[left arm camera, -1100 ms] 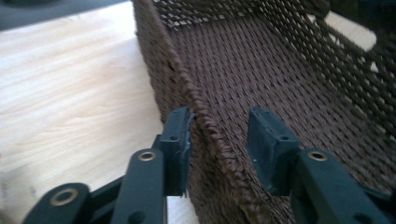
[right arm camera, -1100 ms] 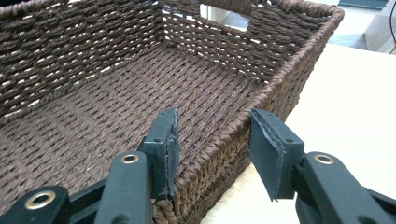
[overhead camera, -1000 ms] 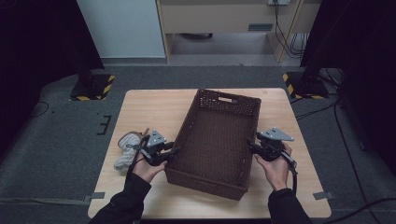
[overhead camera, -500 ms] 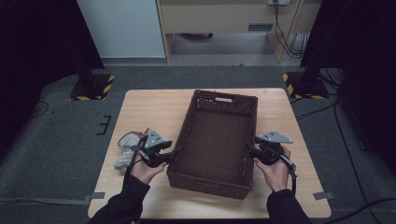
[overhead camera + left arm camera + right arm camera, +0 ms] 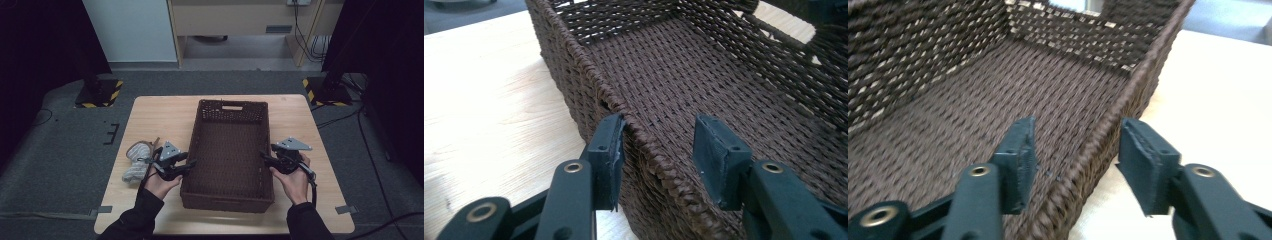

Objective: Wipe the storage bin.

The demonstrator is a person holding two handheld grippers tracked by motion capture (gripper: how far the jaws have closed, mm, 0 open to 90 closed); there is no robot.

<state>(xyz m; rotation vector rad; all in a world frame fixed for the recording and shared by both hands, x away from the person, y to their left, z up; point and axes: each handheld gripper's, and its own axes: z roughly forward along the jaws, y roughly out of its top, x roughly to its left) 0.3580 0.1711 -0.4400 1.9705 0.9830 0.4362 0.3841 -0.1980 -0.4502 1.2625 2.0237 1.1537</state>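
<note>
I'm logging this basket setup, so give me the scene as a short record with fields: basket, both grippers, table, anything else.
basket: brown wicker basket, empty, on the table
left gripper: jaws straddle the basket's left rim, outer pad against the wall, inner pad apart; jaws just closing slightly
right gripper: jaws straddle the right rim, both pads apart from it; jaws just opening
table: light wood
other: grey cloth bundle left of the left gripper

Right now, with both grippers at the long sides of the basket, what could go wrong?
1. The left gripper straddles the basket rim, one pad against the outer wall, the other apart inside; its jaws have just been closing slightly. A lift now might slip.
2. The right gripper has just been opening, with both pads off the rim; that side might stay down and tilt the basket.
3. Swinging left could hit the cloth bundle.
</note>
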